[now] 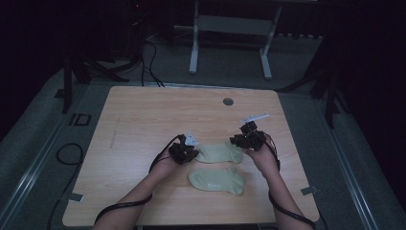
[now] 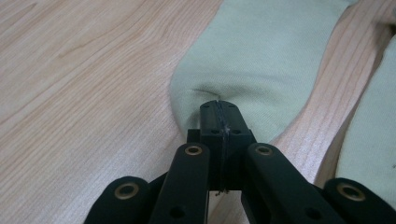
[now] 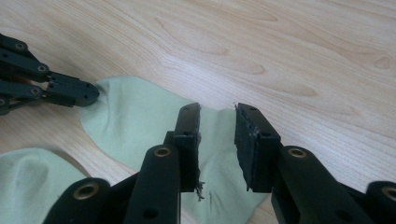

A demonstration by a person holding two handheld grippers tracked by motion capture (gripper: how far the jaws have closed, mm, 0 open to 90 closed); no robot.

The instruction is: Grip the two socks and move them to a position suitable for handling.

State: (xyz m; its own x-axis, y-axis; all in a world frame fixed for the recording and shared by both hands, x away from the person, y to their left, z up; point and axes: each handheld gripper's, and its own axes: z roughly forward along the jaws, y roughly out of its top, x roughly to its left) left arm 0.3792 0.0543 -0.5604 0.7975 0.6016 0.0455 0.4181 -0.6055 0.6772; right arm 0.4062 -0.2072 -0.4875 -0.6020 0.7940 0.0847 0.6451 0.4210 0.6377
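Two pale green socks lie side by side on the wooden table (image 1: 143, 120). My left gripper (image 1: 184, 151) is shut on the left end of the far sock (image 1: 218, 152). In the left gripper view its jaws (image 2: 218, 105) meet on a puckered fold at the edge of that sock (image 2: 261, 56). My right gripper (image 1: 246, 139) hovers at the same sock's right end. In the right gripper view its jaws (image 3: 217, 111) stand apart over the sock (image 3: 135, 121), and nothing is pinched between them. The near sock (image 1: 218, 180) lies flat and untouched.
A round grommet hole (image 1: 228, 101) sits near the table's far edge. Bare wood spreads to the left and the back. Cables (image 1: 72, 153) trail off the table's left side onto the floor. A white desk frame (image 1: 230, 43) stands beyond the table.
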